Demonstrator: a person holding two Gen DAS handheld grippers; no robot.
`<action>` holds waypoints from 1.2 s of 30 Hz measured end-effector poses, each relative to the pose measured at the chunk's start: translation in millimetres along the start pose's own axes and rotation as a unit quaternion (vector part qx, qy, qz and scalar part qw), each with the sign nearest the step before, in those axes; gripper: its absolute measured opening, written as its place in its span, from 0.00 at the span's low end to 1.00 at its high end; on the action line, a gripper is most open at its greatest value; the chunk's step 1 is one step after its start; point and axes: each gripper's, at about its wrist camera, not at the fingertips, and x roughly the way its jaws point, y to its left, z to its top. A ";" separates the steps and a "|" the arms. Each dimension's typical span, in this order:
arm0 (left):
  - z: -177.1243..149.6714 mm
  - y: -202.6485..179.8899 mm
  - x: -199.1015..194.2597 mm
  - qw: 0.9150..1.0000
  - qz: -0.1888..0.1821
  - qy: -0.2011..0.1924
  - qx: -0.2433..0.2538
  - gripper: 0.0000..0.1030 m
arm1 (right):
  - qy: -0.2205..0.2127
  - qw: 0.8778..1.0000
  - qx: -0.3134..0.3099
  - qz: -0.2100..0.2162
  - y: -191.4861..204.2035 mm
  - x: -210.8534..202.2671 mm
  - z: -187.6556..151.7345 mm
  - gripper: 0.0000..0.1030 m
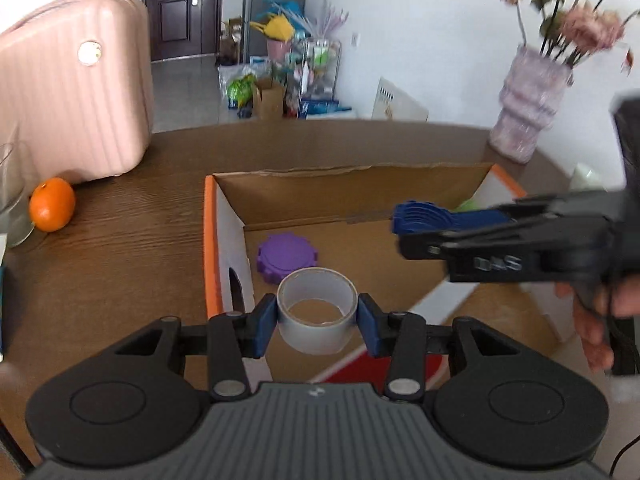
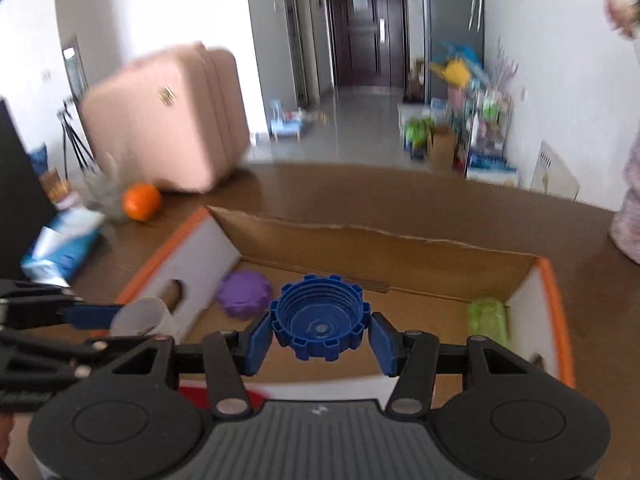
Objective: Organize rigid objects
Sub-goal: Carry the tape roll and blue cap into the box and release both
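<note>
My left gripper [image 1: 317, 322] is shut on a grey tape roll [image 1: 317, 316] and holds it above the near left part of the open cardboard box [image 1: 352, 192]. My right gripper [image 2: 319, 338] is shut on a blue ridged cap [image 2: 319, 322] and holds it over the box [image 2: 380, 240]. A purple ridged cap [image 1: 286, 257] lies on the box floor at the left and also shows in the right wrist view [image 2: 243, 294]. A green object [image 2: 488, 320] lies in the box's right corner. The right gripper with the blue cap [image 1: 416, 218] shows in the left wrist view; the left gripper with the tape roll [image 2: 140, 316] shows in the right wrist view.
The box stands on a brown wooden table [image 1: 120, 272]. An orange [image 1: 52, 205] and a glass [image 1: 12, 208] sit at the left. A pink suitcase [image 1: 72, 88] stands behind them. A vase of flowers [image 1: 528, 108] stands at the back right. A blue packet [image 2: 64, 244] lies at the left.
</note>
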 end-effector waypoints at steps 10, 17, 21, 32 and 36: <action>6.4 12.5 9.3 1.000 0.009 -0.002 -0.011 0.51 | 0.029 0.999 -0.025 0.003 16.9 46.8 11.3 0.55; 9.3 7.7 -42.4 0.999 0.016 -0.029 -0.022 0.64 | 0.004 1.000 -0.030 -0.008 15.2 -4.3 12.8 0.55; 7.3 2.2 -89.0 0.998 0.022 -0.055 -0.021 0.69 | -0.020 0.999 -0.031 -0.016 12.5 -58.6 8.5 0.56; -36.5 -26.6 -208.5 0.992 0.032 -0.122 -0.015 0.88 | -0.103 0.993 -0.048 -0.029 22.1 -211.6 -40.7 0.78; -60.9 -37.3 -236.1 0.988 0.044 -0.147 -0.010 1.00 | -0.121 0.991 -0.047 -0.024 21.9 -251.0 -69.5 0.81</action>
